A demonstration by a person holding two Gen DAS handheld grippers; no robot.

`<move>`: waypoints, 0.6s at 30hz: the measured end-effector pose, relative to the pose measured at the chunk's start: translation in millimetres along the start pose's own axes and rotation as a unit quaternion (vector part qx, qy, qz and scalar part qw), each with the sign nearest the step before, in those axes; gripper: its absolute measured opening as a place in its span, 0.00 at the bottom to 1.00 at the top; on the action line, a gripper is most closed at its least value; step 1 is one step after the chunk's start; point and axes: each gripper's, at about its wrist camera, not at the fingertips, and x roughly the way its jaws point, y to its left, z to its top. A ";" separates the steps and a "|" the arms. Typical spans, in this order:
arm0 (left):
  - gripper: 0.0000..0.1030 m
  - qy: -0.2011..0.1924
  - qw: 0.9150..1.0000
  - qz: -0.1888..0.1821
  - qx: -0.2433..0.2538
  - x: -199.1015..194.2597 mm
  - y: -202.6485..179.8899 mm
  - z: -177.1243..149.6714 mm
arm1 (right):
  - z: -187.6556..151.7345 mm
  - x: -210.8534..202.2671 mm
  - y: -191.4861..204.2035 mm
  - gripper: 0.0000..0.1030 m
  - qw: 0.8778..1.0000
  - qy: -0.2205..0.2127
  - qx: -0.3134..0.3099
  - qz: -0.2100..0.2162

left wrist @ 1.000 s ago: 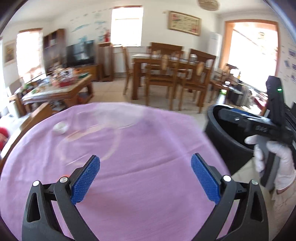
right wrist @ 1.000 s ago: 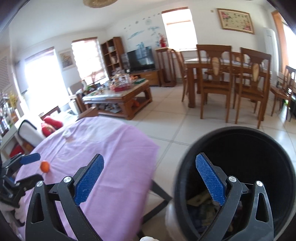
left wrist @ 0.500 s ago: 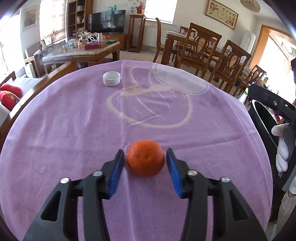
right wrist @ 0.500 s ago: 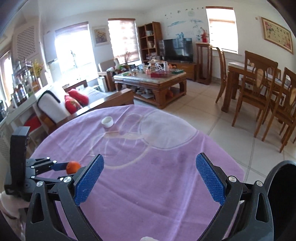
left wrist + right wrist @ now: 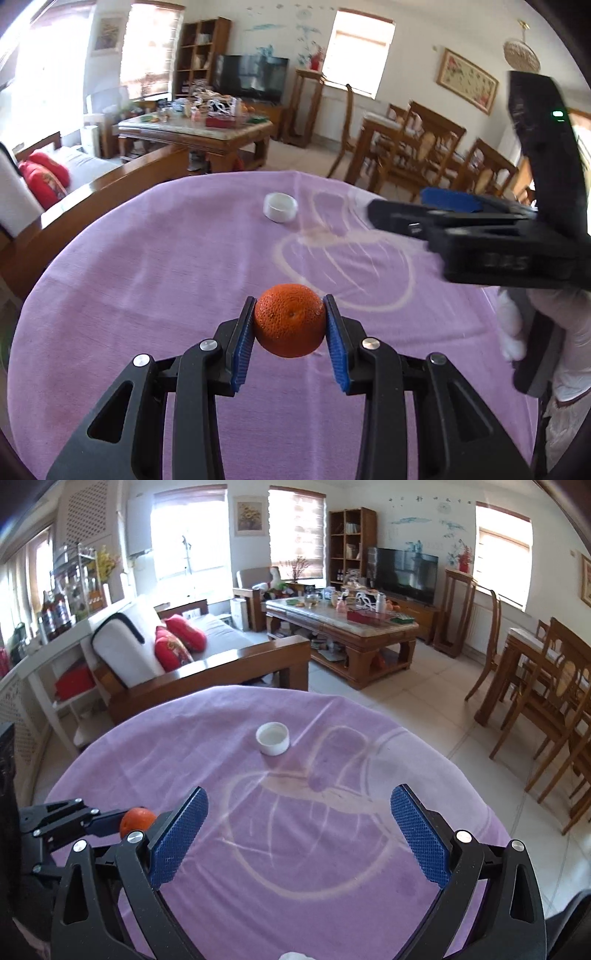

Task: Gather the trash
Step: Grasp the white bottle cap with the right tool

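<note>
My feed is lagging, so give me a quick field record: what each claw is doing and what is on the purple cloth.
left claw: jaws closing, pads against the orange
right claw: jaws closing but wide, nothing between them, over the cloth
orange: on the purple cloth, near edge
white cap: open side up, farther back on the cloth, untouched
bin: not clearly in view

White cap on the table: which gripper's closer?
Right. The right gripper, jaws closing with nothing between them, faces the white cap; the left gripper sits farther back, closing on the orange.
</note>
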 end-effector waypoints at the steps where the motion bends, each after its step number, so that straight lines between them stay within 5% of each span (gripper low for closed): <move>1: 0.35 -0.006 1.000 0.002 -0.011 -2.1 4.6 0.4 | 7.8 12.3 5.5 0.86 1.000 0.008 -0.005 0.002; 11: 0.35 -0.020 0.999 -0.010 -0.046 -8.3 21.1 4.0 | 38.6 109.6 18.1 0.74 0.997 0.074 -0.005 -0.005; 18: 0.35 -0.013 0.998 -0.021 -0.051 -5.5 24.6 4.3 | 40.2 129.3 14.4 0.53 0.996 0.090 -0.003 0.008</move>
